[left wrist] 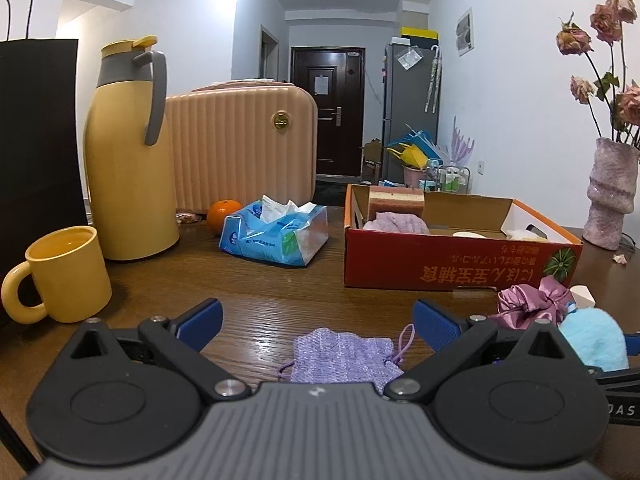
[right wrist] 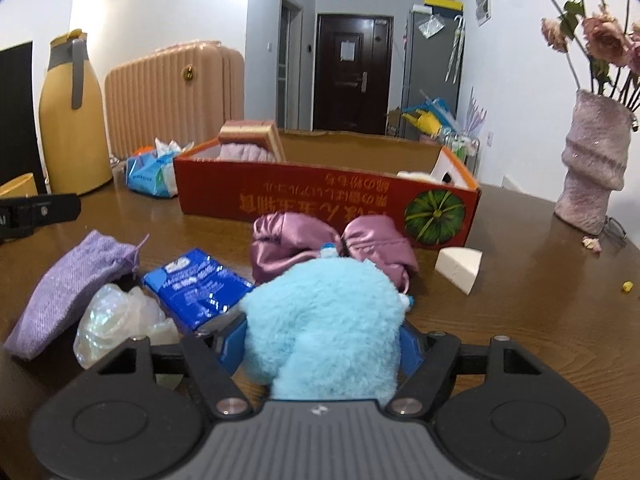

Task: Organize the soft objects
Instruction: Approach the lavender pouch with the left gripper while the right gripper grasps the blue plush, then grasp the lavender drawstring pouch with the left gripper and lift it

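Fluffy blue plush [right wrist: 324, 320] sits squeezed in the right gripper [right wrist: 322, 344] jaws, red box [right wrist: 320, 196] straight ahead past the satin pouch [right wrist: 332, 244], left gripper [left wrist: 318, 320] jaws gaping empty.

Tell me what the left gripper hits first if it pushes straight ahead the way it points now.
Probably the lilac knitted pouch: it lies flat on the table between the open fingers of the left gripper, already partly inside them. Beyond it comes bare wood, then the blue tissue pack; depth is hard to judge through the fisheye.
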